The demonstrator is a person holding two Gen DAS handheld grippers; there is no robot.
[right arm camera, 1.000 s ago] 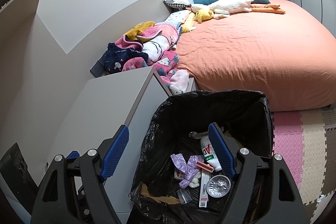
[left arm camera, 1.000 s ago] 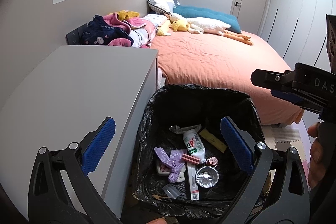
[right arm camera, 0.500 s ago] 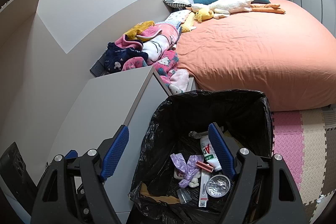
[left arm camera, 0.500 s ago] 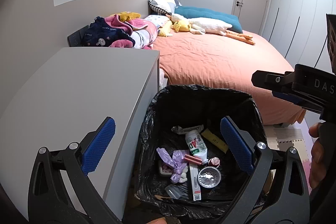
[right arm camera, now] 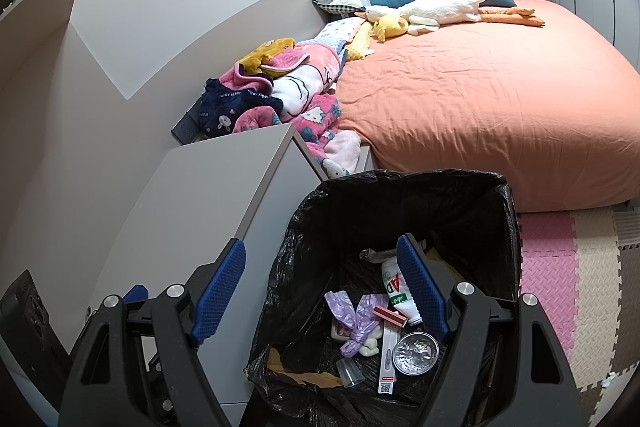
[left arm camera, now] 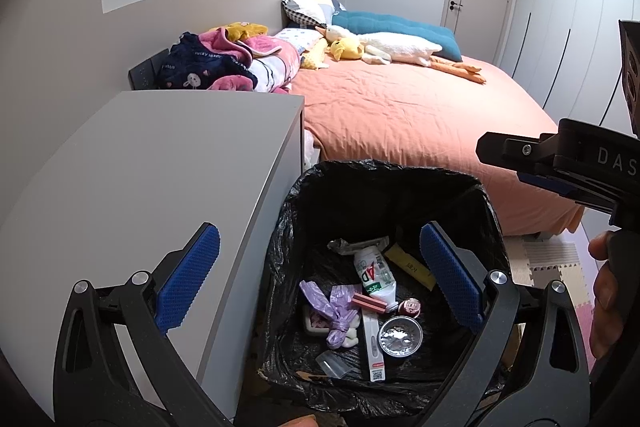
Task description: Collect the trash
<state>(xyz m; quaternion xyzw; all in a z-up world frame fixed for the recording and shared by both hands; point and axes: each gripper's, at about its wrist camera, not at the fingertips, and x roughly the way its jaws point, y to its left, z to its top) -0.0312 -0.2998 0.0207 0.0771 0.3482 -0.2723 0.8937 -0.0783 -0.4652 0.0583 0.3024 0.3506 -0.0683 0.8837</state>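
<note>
Both grippers hang above the bin [left arm camera: 384, 187], empty. The left gripper [left arm camera: 320, 279] is spread wide; the right gripper [right arm camera: 320, 287] likewise, pinching nothing. The trash [left arm camera: 372, 303], a bottle, wrappers and a foil cup, lies at the bottom of the black liner [right arm camera: 304, 267]. The cabinet [left arm camera: 160, 167] stands just beside the bin. Risk: a finger lowered carelessly could snag the loose liner, pulling it off the rim or tipping the bin.

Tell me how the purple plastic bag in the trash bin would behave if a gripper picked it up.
The purple plastic bag looks thin and crumpled, so probably floppy and very light. It seems knotted near its lower end, which may give the firmest grip. Its film looks smooth, so it could slip or stretch rather than lift cleanly out of the trash bin.
</note>
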